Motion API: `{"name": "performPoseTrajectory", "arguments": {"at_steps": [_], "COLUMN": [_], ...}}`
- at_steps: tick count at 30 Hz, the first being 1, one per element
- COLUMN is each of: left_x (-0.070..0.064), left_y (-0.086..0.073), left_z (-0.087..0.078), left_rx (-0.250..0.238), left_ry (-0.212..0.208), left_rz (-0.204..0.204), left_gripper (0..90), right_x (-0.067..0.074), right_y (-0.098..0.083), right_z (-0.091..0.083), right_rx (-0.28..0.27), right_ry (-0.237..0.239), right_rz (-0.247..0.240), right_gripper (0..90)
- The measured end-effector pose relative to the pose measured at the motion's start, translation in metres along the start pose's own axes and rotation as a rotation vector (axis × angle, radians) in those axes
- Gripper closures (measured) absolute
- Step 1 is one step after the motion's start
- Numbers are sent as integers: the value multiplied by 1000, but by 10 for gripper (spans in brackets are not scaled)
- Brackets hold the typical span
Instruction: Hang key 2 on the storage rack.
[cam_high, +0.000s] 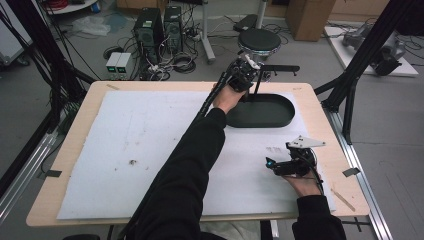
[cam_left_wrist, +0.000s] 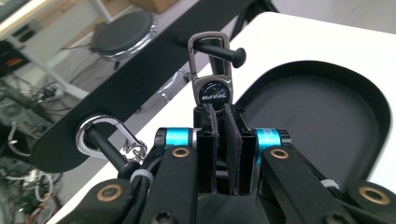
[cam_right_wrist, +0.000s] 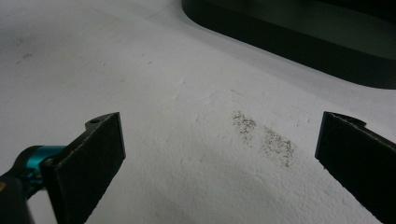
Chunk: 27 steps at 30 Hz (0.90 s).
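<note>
metal keychain (cam_left_wrist: 211, 79) pinched in left tongs (cam_left_wrist: 219, 140), looped over peg (cam_left_wrist: 219, 49).

White mat (cam_high: 150, 145) lies open; black tray (cam_high: 260, 111) and peg rack (cam_high: 277, 67) block the far right.

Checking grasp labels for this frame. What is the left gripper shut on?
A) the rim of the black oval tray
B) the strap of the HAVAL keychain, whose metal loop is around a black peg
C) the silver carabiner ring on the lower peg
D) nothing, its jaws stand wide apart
B: in the left gripper view the left gripper pinches the strap of the HAVAL keychain, whose loop sits over the black peg.
</note>
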<state>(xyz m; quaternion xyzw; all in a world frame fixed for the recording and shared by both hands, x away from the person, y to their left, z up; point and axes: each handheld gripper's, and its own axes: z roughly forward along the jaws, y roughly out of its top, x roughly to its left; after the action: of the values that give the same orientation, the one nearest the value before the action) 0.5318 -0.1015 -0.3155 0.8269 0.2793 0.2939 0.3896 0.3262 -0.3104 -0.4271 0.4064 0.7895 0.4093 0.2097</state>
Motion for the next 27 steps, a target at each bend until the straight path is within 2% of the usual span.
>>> {"name": "performPoseTrajectory", "arguments": {"at_steps": [2,6,9,10,13,16,18,20,21,23,24,27], "left_x": [-1,-3,-6,-7,-7,-8,-9,-10,-11,-11,-12,-10], "left_y": [0,0,0,0,2,2,-2,-7,-9,-12,-13,-15], "left_z": [2,5,5,4,-1,-4,-6,-8,-8,-9,-10,-15], "left_rx": [0,-3,-11,-22,-47,-23,-29,-31,-15,22,31,31], "left_ry": [19,49,34,22,-33,-88,-128,-164,-200,-238,-254,-292], "left_rz": [-3,-38,-55,-64,-111,-115,-127,-154,-168,-177,-180,-161], "left_gripper": [833,828,809,781,587,446,396,312,250,103,62,18], "right_x": [0,-1,0,-1,-1,-1,0,0,0,0,0,0], "right_y": [0,0,0,0,-1,-1,-1,-1,-1,-1,-1,-1], "right_z": [0,1,1,1,0,-1,-1,-1,-1,0,0,-1], "right_rx": [0,1,6,2,2,1,1,-1,2,4,4,2], "right_ry": [0,2,2,0,-2,-5,-4,-4,-4,-4,-4,-6], "right_rz": [-2,-1,-1,-4,1,-2,-1,-1,-3,-2,-2,-3], "right_gripper": [7,7,7,7,7,7,7,7,7,7,7,7]}}
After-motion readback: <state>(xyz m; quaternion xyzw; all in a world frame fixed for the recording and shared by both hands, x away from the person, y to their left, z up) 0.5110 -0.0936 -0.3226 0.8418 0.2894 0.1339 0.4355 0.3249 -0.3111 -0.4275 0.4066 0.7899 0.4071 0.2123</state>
